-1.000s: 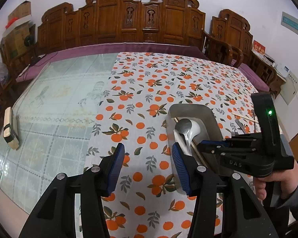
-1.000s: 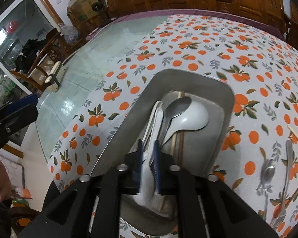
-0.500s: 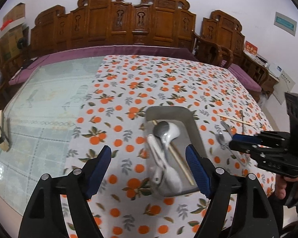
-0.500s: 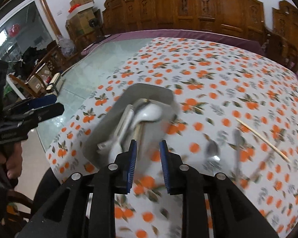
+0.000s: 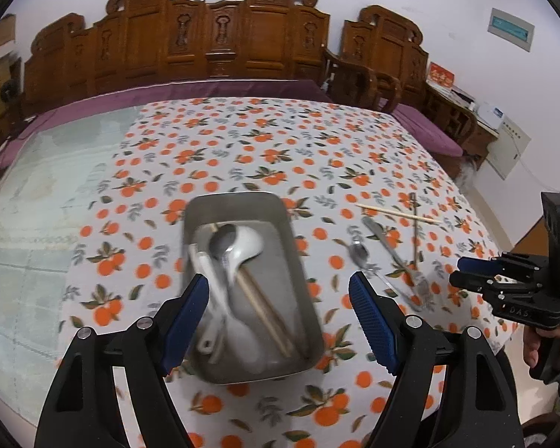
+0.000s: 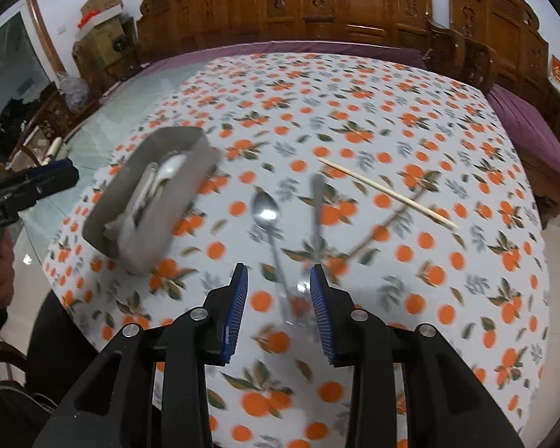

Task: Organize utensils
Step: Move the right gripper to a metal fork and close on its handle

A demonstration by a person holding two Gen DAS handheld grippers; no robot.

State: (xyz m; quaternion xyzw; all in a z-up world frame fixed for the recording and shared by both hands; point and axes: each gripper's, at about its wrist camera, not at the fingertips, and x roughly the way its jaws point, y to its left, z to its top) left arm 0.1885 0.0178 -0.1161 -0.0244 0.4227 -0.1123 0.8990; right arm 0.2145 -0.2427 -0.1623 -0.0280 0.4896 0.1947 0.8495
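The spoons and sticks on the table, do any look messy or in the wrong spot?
Yes. A metal spoon, another metal utensil and two chopsticks lie loose on the orange-print tablecloth, to the right of the metal tray in the left wrist view. The chopsticks cross instead of lying side by side. The other utensils are already in the tray.

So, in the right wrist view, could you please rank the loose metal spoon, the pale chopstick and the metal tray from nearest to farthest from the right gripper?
1. Metal spoon: its handle runs back between the opening jaws of the right gripper, ungripped.
2. Pale chopstick: farther out, to the right.
3. Metal tray: far left; too close to the chopstick to rank firmly.
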